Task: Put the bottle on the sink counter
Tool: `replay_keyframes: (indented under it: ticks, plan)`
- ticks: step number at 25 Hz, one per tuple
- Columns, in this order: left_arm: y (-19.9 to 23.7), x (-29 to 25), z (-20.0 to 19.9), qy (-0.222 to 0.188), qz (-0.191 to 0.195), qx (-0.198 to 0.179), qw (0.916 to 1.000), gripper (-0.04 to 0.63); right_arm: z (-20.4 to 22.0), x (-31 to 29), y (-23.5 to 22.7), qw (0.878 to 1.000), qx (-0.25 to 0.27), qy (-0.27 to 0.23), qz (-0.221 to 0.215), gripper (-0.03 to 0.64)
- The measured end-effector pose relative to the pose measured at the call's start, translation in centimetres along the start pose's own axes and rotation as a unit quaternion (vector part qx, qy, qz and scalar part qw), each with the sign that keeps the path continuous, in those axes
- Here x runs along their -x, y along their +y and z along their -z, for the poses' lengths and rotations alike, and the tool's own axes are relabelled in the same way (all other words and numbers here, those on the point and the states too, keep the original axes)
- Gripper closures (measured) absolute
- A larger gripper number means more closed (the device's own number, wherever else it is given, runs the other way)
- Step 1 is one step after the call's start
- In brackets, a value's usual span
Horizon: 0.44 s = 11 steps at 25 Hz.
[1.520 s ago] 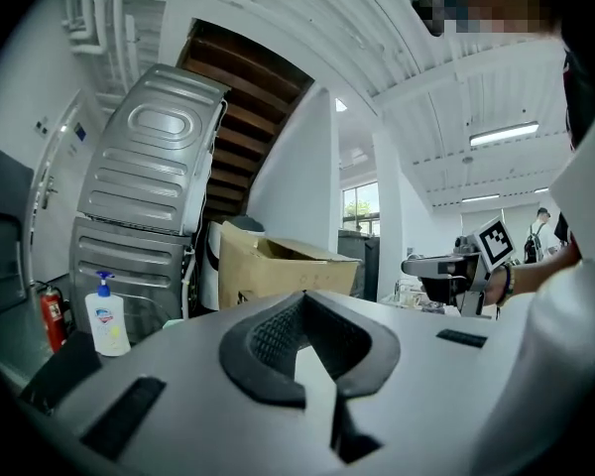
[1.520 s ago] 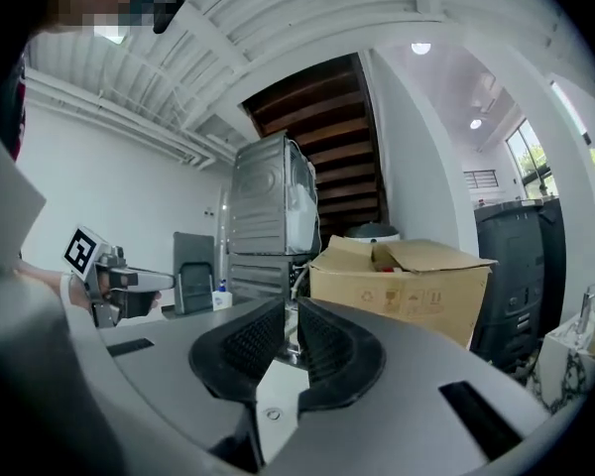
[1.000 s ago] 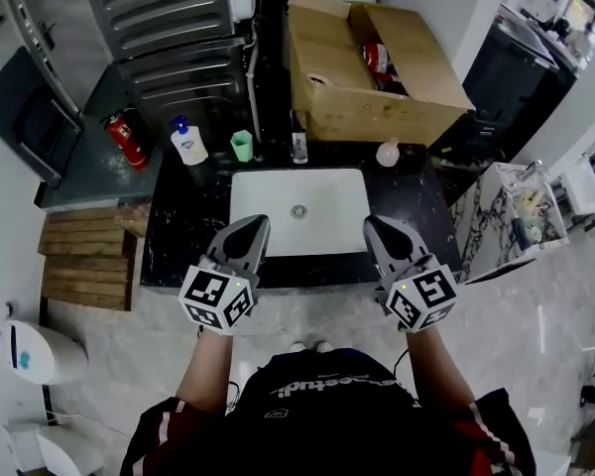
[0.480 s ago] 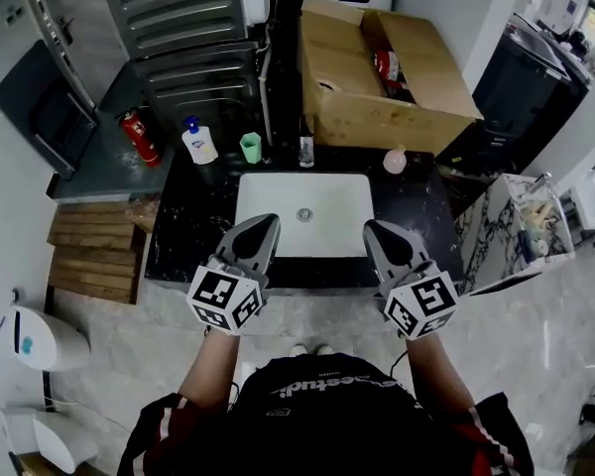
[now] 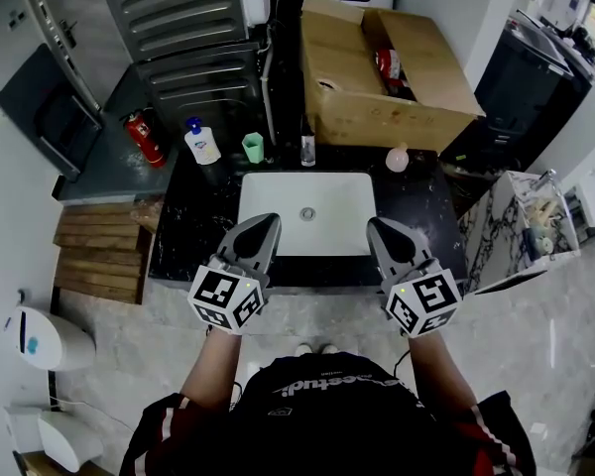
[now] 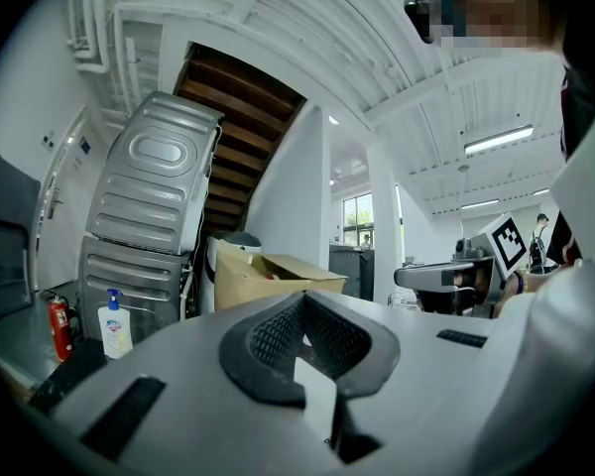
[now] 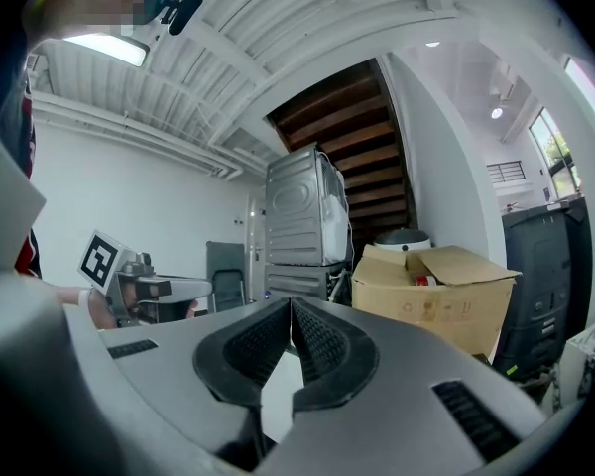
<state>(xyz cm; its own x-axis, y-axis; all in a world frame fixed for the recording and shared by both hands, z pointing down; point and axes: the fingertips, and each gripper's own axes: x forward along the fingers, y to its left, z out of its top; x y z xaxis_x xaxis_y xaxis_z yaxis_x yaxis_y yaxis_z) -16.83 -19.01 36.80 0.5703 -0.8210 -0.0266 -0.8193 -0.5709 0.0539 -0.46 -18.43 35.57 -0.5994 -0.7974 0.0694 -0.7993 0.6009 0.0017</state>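
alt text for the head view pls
Seen from above, a person holds the left gripper and right gripper, both shut and empty, over the front edge of a white sink in a black counter. Along its back edge stand a pump bottle, a green cup and a pink bottle.

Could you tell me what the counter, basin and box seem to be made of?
Counter: likely polished stone, black with pale veining.
Basin: probably glazed ceramic, smooth white.
Box: cardboard, matte brown with open flaps.
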Motion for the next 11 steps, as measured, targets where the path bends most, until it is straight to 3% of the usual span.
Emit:
replay_keyframes:
  ticks: [11]
  plan:
    - [-1.3,-0.5,-0.1,0.001,0.006,-0.002,1.0,0.581,0.2,0.7,-0.5,1.0,0.002,0.006,0.0,0.575]
